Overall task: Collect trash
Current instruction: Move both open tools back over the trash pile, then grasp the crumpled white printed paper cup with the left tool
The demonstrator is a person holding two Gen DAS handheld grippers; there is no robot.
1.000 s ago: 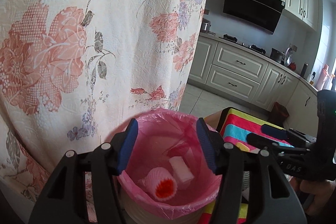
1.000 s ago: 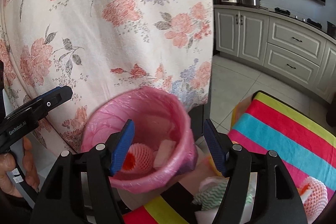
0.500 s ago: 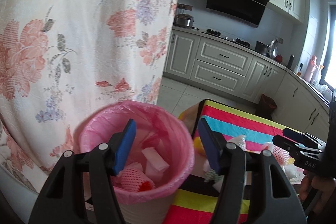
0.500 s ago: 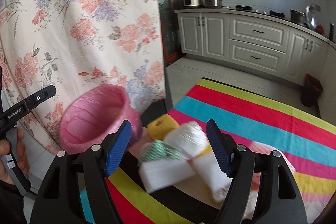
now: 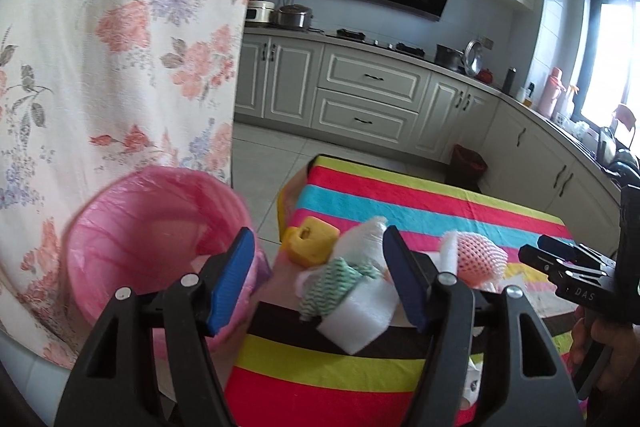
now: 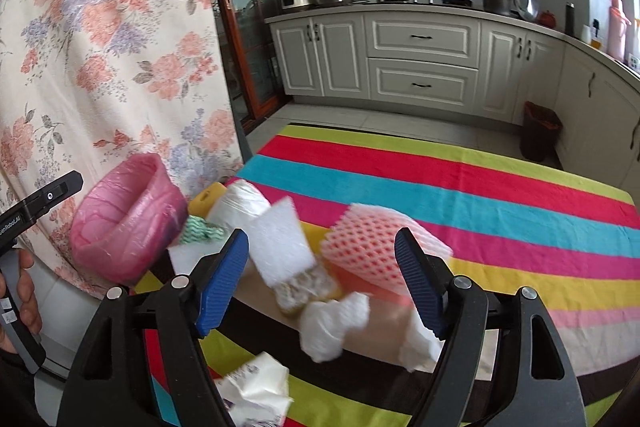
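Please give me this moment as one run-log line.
left gripper: empty, jaws opening | right gripper: empty, jaws opening | pink-lined bin: left of trash pile | pink foam net: on striped cloth, uncollected

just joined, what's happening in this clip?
A person is clearing trash off a striped tablecloth with two handheld grippers. Both are empty with jaws opening: the left gripper faces a green-and-white cloth and white foam block, the right gripper a pink foam net sleeve and crumpled white tissue. The pink-lined bin stands at the table's left edge.
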